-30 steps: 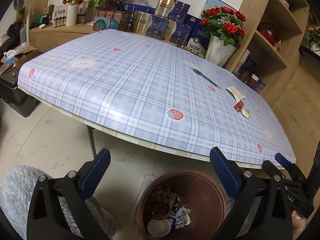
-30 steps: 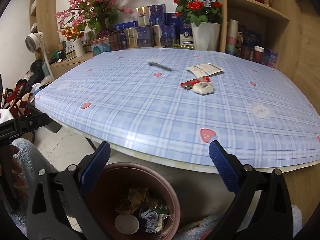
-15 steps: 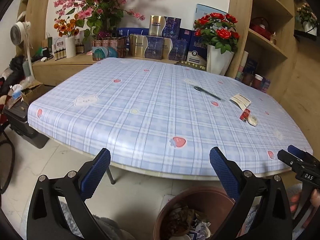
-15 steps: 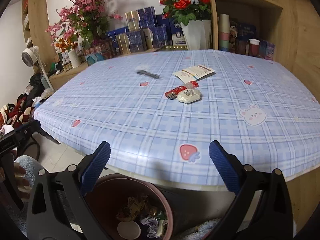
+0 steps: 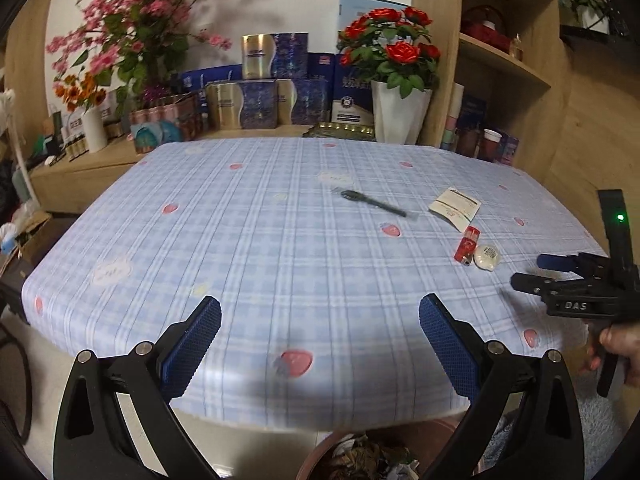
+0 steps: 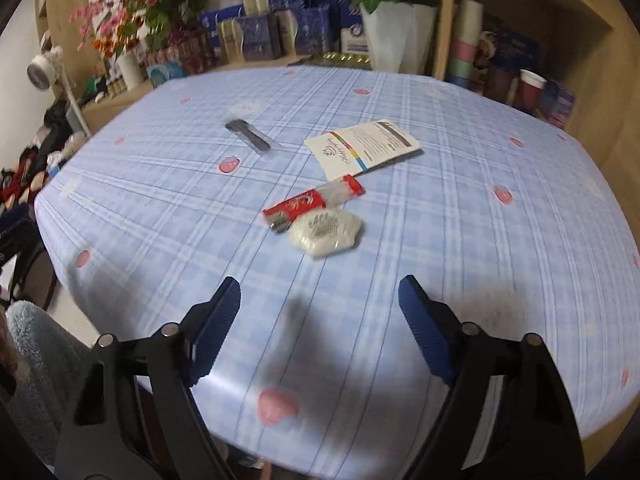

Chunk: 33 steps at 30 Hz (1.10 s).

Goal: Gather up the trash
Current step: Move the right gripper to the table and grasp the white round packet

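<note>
On the blue plaid table (image 6: 480,240) lie a white crumpled wrapper (image 6: 326,230), a red wrapper (image 6: 312,202) touching it, a white paper packet (image 6: 362,148) and a black pen (image 6: 248,136) in a clear sleeve. My right gripper (image 6: 320,308) hovers just short of the white wrapper, its jaws closing with nothing between them. It also shows at the right edge of the left wrist view, right gripper (image 5: 528,270), near the white wrapper (image 5: 486,257). My left gripper (image 5: 320,340) stands open and empty over the table's near edge. Below that edge is the brown trash bin (image 5: 360,456).
A white vase of red roses (image 5: 400,116), blue and gold boxes (image 5: 260,96) and pink flowers (image 5: 132,40) line the far side. Wooden shelves (image 5: 500,60) with cups (image 6: 530,88) stand at the right. A hand (image 5: 616,344) holds the right gripper.
Both grippers moved from above the bin out over the table. The right one came close to the wrappers and its jaws narrowed. The bin slid almost out of view.
</note>
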Available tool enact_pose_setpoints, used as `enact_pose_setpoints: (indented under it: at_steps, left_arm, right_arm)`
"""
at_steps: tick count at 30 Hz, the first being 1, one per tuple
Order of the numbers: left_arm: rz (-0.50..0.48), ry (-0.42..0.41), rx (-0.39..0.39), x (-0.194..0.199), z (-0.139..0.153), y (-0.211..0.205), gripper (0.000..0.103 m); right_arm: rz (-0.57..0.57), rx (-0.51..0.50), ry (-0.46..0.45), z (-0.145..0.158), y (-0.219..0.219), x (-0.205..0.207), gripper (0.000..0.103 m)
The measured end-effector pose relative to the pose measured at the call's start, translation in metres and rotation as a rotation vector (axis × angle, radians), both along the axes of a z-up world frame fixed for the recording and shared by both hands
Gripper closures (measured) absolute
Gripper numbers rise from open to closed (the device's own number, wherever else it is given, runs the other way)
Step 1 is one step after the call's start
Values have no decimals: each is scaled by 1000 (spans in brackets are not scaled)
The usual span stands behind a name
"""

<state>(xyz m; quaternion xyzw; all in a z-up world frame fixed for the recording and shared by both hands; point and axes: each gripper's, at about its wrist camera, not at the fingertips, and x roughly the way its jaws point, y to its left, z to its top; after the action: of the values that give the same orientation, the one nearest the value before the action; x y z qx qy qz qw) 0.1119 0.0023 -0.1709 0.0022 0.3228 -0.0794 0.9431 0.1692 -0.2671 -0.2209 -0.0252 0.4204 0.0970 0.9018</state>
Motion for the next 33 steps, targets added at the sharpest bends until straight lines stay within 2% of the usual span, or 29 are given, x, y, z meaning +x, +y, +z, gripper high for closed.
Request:
enact_pose_setpoints:
  at_steps: [4,11,14,17,22,28,33]
  left_arm:
    - [-22,16,-21,25,2,-11,6]
    - [-74,31,-3,49,-2,-29,6]
    - [-102,49,-4,56,-7,-38,7]
    - [-126,74,-7,63,-12,-47,12]
    - [-171,125,-27,77,-21,-65,19]
    - [-272,166,-21,96,-27,-102,25]
    - [-380,210,-23,119,-29,-139,32]
  right_arm:
    - [69,-61,50,-11,8,30,33]
    - [125,-67,82,-22,12,54,44]
    - [134,-47,78,-22,9,57,44]
    - [147,-41,69,-22,7,56,48]
    - [171,-25,56,-22,5,50,49]
    - [98,29,5,-8,-19,44,49]
    - [56,25,-10,-4,-38,38,49]
